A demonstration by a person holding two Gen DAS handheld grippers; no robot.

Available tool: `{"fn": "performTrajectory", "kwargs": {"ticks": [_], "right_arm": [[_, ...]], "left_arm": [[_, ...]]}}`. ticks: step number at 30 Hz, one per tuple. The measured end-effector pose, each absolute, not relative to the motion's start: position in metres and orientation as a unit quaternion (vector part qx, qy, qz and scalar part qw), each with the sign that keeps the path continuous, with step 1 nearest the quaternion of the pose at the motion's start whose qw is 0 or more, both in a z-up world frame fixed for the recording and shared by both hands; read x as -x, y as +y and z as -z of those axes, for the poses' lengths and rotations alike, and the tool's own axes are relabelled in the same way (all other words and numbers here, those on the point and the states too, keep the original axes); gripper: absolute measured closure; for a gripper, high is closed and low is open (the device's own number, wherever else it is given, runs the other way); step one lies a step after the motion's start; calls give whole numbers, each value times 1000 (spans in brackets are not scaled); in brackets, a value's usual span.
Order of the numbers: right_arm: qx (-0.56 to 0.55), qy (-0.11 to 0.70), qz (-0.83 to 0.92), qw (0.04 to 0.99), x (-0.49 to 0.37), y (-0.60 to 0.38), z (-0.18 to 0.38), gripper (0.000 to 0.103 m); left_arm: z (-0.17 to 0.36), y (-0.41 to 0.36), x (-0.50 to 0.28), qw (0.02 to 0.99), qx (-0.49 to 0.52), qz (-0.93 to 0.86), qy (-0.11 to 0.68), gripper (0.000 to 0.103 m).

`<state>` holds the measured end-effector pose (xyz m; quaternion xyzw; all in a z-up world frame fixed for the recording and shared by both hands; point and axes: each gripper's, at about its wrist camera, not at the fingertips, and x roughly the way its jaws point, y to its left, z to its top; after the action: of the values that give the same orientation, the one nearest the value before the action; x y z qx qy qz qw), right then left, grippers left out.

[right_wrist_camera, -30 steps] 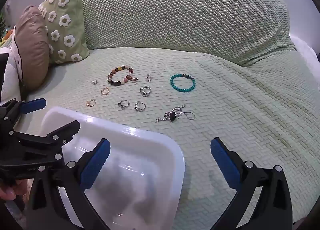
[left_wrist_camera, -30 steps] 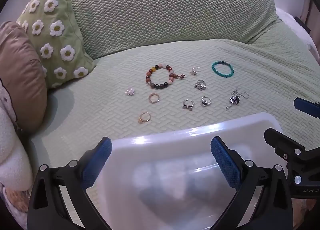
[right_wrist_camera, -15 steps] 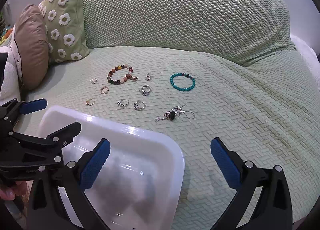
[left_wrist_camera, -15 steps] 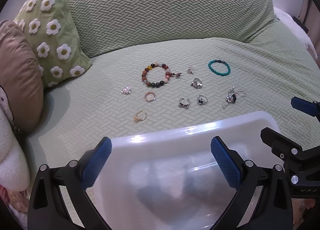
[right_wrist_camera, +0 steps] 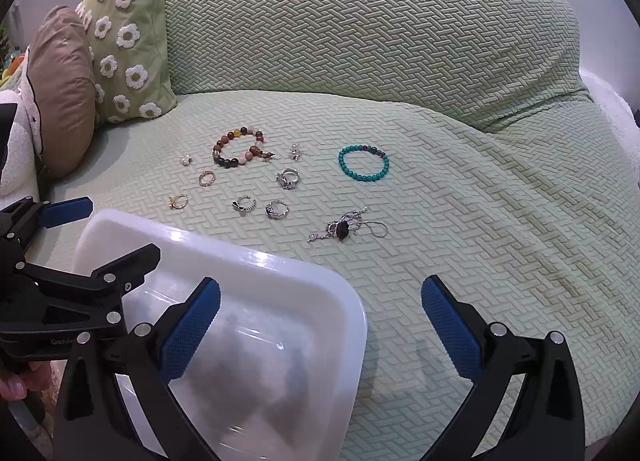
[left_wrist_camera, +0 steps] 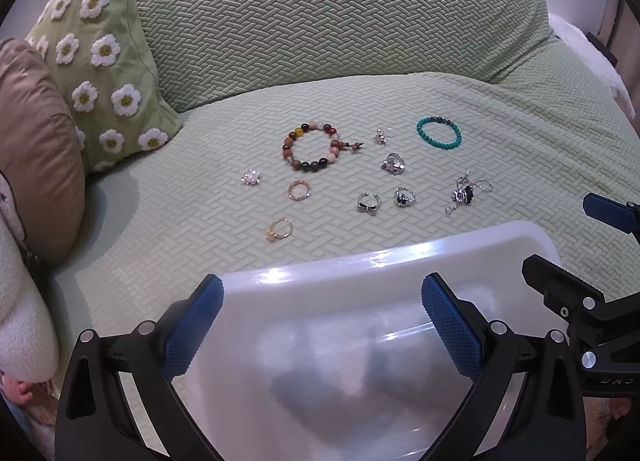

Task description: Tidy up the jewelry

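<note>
Only partial lettering reads: "GenR" on the left claw (right_wrist_camera: 64,229) body, the rest cut off.

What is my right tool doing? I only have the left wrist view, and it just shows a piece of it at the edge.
Observer: The right tool is open, with nothing between its fingers.
Operator: Is it over the tray?
Observer: Partly. In its own view, one finger overlaps the white tray; the other is over the bare bedspread.
Operator: Who's holding my left tool?
Observer: Only a fingertip of a hand shows, below the left tool.
</note>
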<state>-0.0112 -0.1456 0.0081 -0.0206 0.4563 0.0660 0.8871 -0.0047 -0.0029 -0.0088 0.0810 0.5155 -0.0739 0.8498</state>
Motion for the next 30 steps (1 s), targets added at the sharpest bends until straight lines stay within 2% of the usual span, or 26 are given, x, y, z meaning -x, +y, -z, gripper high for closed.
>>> {"fn": "performTrajectory", "kwargs": {"ticks": [30], "right_arm": [[31,457,-53,887,10,-147,-8,4]], "left_arm": [[8,-3,3,848,-84,72,519,8]]}}
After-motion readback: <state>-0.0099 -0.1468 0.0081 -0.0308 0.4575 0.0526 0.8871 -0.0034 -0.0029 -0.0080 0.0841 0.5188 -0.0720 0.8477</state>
